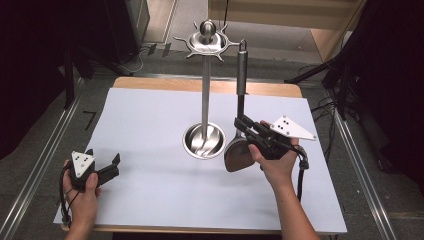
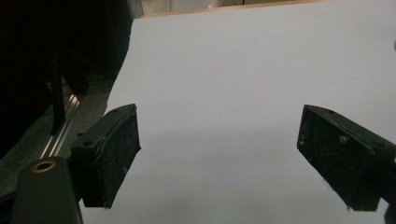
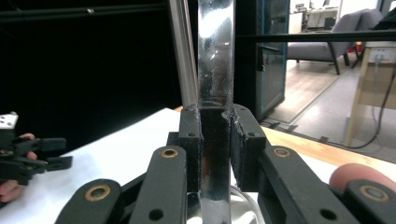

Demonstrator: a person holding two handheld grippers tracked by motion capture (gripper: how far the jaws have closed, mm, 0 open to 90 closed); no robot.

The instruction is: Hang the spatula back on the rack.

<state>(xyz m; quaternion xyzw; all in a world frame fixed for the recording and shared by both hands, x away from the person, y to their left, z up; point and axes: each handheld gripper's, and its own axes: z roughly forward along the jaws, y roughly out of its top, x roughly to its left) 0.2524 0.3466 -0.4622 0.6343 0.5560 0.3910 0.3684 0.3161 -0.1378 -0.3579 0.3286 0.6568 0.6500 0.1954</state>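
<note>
I have the right tool [image 1: 250, 131] clamped on the dark neck of a spatula [image 1: 240, 120], its jaws closed flat against both sides just below the steel handle. The spatula stands upright, its brown blade resting on the white sheet [image 1: 150, 200] of the counter, just right of the round base of the utensil stand [image 1: 205, 100], centre of the counter. It has a long polished handle with a small hanging loop at the top, level with the stand's spiked hook ring. I judge it rigid and moderately heavy, top-loaded by the metal handle; the polished steel looks slippery, so the matte neck is the safer place to hold, though a low grip lets the top sway. My left tool [image 1: 102, 167] rests near the left edge, jaws wide apart and holding nothing
</note>
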